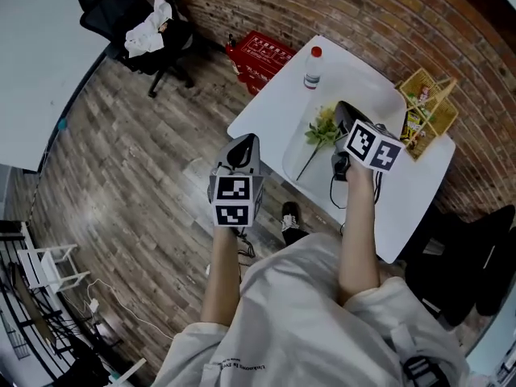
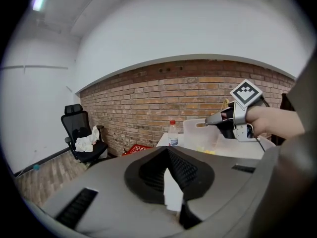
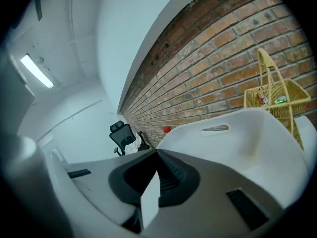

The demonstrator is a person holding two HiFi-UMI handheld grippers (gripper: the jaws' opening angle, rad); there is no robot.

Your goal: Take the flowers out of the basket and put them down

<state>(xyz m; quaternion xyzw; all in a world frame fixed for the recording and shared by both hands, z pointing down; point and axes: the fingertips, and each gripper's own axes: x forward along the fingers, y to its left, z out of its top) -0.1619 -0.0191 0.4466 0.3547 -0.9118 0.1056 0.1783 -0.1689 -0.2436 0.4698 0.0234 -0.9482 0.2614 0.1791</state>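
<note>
A bunch of flowers [image 1: 322, 129] with green leaves and yellow blooms lies in a white tray [image 1: 379, 95] on the white table [image 1: 274, 107], its stem pointing toward the table's near edge. The yellow wicker basket [image 1: 427, 103] stands at the table's far right corner. My right gripper [image 1: 342, 107] hovers over the tray just right of the flowers, jaws shut with nothing between them. The right gripper view faces the tray [image 3: 257, 133] and the basket [image 3: 277, 95]. My left gripper [image 1: 248, 138] is left of the table over the floor, also shut and holding nothing.
A water bottle [image 1: 313, 69] with a red cap stands at the table's far edge. A red crate [image 1: 260, 55] sits on the wooden floor by the brick wall. A black office chair [image 1: 137, 22] with a white cloth stands further left.
</note>
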